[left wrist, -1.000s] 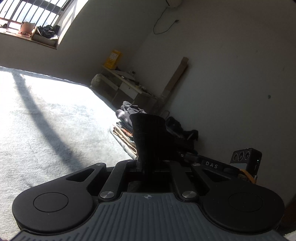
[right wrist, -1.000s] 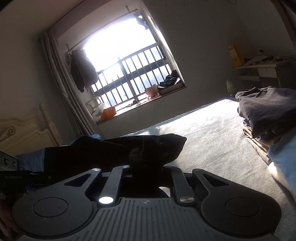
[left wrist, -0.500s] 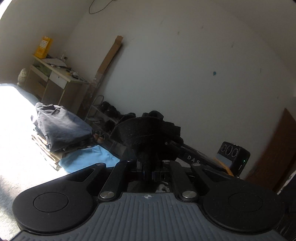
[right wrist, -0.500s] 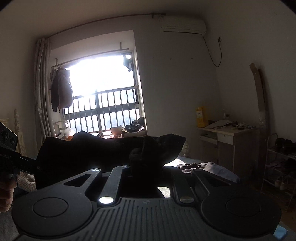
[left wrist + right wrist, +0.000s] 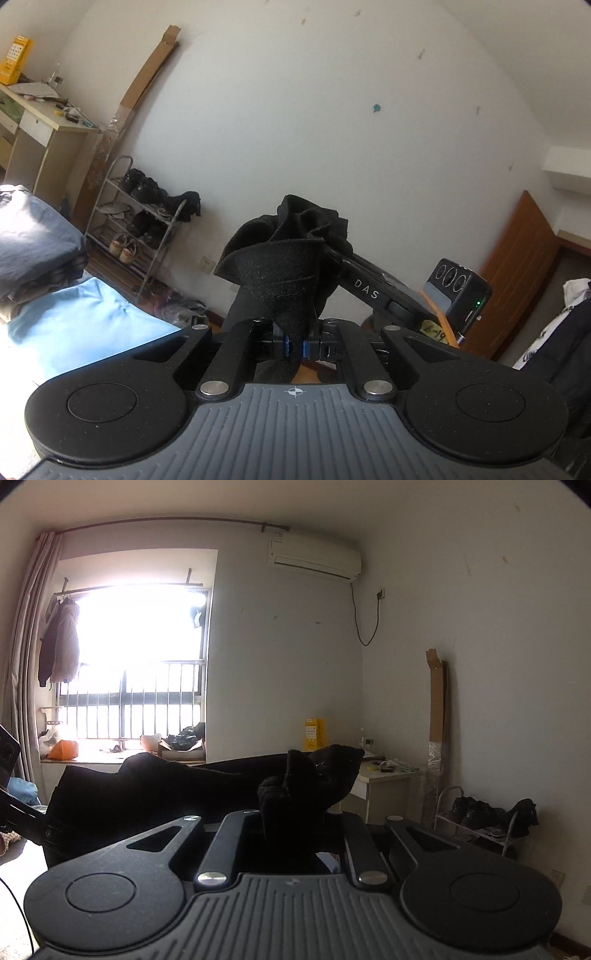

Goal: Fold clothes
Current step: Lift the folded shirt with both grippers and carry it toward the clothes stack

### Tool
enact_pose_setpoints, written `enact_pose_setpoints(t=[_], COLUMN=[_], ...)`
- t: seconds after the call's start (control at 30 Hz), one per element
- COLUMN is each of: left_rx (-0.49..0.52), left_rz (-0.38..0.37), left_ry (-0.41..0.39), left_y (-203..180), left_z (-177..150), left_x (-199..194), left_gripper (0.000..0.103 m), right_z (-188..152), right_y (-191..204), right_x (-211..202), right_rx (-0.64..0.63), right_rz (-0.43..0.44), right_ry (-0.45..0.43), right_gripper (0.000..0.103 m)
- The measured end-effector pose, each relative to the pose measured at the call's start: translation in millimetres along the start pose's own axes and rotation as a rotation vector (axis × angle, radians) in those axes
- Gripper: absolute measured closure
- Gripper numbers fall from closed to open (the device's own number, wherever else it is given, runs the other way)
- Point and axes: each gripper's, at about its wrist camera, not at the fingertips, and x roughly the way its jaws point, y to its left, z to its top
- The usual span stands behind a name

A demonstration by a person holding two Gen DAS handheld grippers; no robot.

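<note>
Black garment (image 5: 155, 794) held up between both hand-held grippers
Left hand-held gripper (image 5: 294, 347) and right hand-held gripper (image 5: 291, 834) each grasp bunched cloth that hides their fingertips.

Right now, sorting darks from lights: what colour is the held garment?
Black garment, clearest in the left wrist view.

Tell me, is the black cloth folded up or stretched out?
Stretched out. The black cloth hangs in the air, its ends pinched by the right gripper and left gripper.

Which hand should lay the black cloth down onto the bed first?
Probably left. The left gripper, shut on the black fabric garment, has the blue sheet and folded pile close beside it; the right gripper, also clamped, faces window and desk.
</note>
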Motion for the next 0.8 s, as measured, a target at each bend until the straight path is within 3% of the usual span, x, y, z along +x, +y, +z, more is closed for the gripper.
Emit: enact_pose_setpoints(t=[0.23,0.43,0.57,0.8], left_rx=[-0.083,-0.129,-0.186,-0.320], left_rz=[-0.062,-0.078,-0.063,0.025], left_ry=[0.010,0.008,0.000,-0.016], left_y=[12,25,47,102], left_z=[-2,-2,-6,-15], left_x=[37,44,46,50], left_gripper=[0.099,0.099,0.099,0.099], right_z=[-10,-15,-20,-46], right_y=[-41,-59,-59,-56], right_x=[4,19,43,99], right_rx=[0.020,-0.001,-0.044,-0.060], right_rz=[-0.030,-0.023,0.005,0.057], right_ry=[0.004,0.041,0.092,0.197], right_gripper=[0.090,0.090,0.090,0.090])
